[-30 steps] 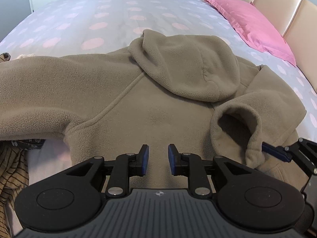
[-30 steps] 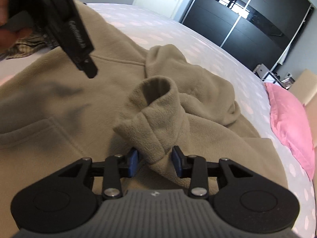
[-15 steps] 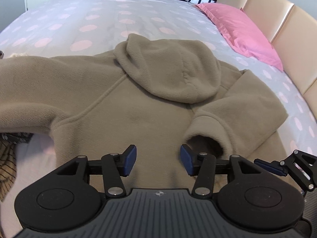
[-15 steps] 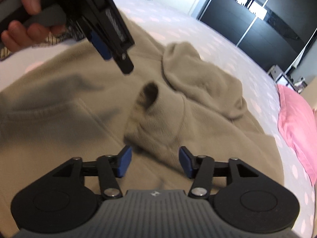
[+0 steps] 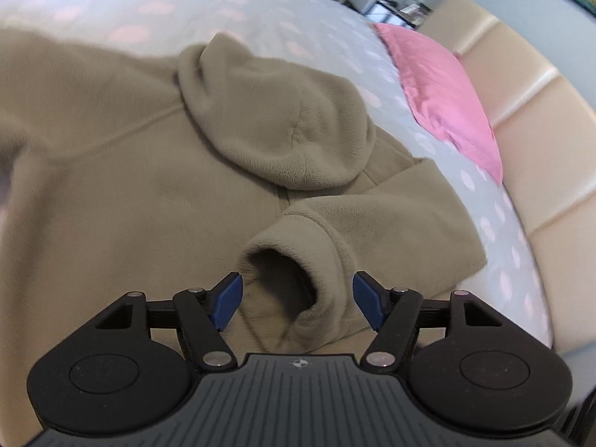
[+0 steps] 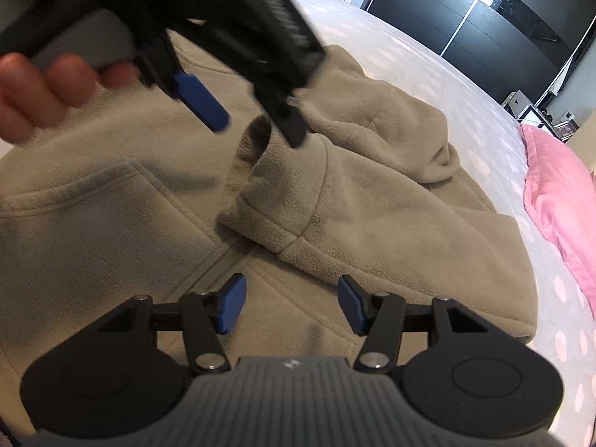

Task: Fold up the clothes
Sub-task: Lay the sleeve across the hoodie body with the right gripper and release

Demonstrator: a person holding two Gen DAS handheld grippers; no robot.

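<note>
A tan fleece hoodie (image 5: 130, 193) lies spread on the bed, its hood (image 5: 283, 119) lying flat over the upper body. Its right sleeve is folded in across the body and the open cuff (image 5: 294, 279) faces the left wrist camera. My left gripper (image 5: 297, 303) is open, its blue pads either side of that cuff. In the right wrist view the left gripper (image 6: 257, 123) hovers over the cuff (image 6: 268, 201). My right gripper (image 6: 290, 303) is open and empty, just short of the folded sleeve, above the hoodie's front pocket (image 6: 111, 223).
The bed has a pale cover with pink dots (image 5: 260, 11). A pink pillow (image 5: 443, 93) lies by the cream padded headboard (image 5: 540, 130). Dark wardrobe doors (image 6: 465, 11) stand beyond the bed. A hand (image 6: 41, 89) holds the left gripper's handle.
My right gripper let go of the sleeve cuff, opened and drew back. My left gripper opened wide and moved right, over the cuff now lying on the hoodie body.
</note>
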